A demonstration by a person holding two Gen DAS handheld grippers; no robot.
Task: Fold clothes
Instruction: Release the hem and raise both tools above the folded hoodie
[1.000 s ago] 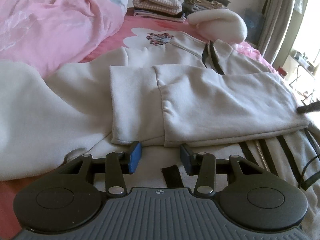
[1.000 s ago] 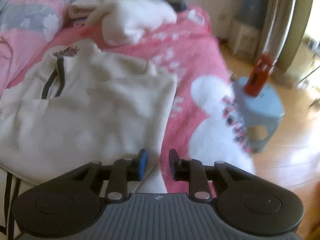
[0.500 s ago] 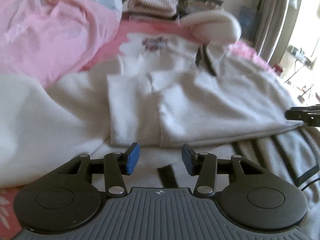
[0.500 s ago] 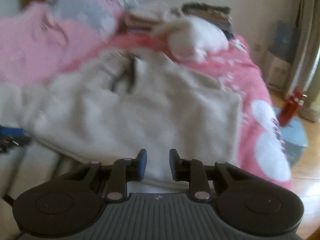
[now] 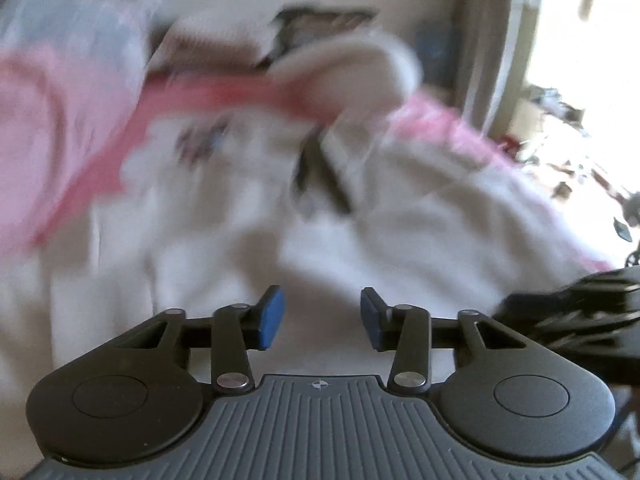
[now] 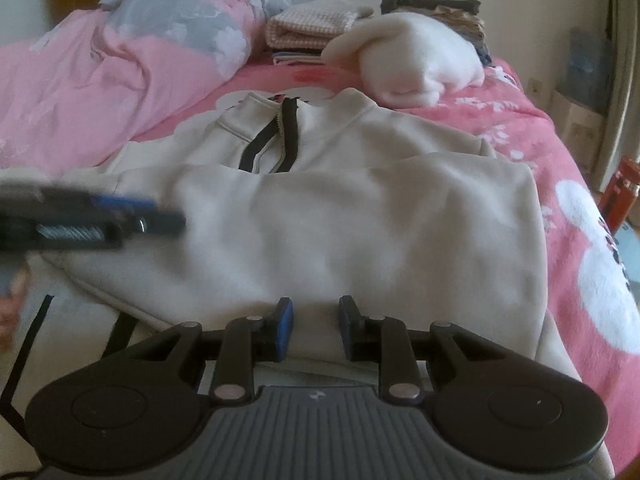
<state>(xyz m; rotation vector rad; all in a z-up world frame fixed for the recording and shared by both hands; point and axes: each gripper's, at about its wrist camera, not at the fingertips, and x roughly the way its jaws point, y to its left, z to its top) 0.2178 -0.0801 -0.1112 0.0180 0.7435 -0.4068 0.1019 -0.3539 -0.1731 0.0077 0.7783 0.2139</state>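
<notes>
A cream sweatshirt (image 6: pixel 360 216) with a black-trimmed zip collar (image 6: pixel 280 136) lies flat on the pink bed, both sleeves folded across its front. My right gripper (image 6: pixel 315 328) hovers open over the lower hem, with nothing between its fingers. The left gripper (image 6: pixel 120 220) shows as a blurred dark shape at the left of the right wrist view, above the garment's left side. In the blurred left wrist view the left gripper (image 5: pixel 322 318) is open and empty above the sweatshirt (image 5: pixel 400 240), and the right gripper's body (image 5: pixel 580 320) appears at the right edge.
A pink and grey duvet (image 6: pixel 120 72) is heaped on the left. Folded clothes (image 6: pixel 312 28), a white rolled garment (image 6: pixel 416 64) and dark clothes (image 6: pixel 440 8) sit at the head of the bed. The bed edge and a red bottle (image 6: pixel 618 196) are on the right.
The right gripper swung left from the bed's right edge to the middle of the sweatshirt's hem. The left gripper moved forward and up over the garment, blurring its view. Both stayed open.
</notes>
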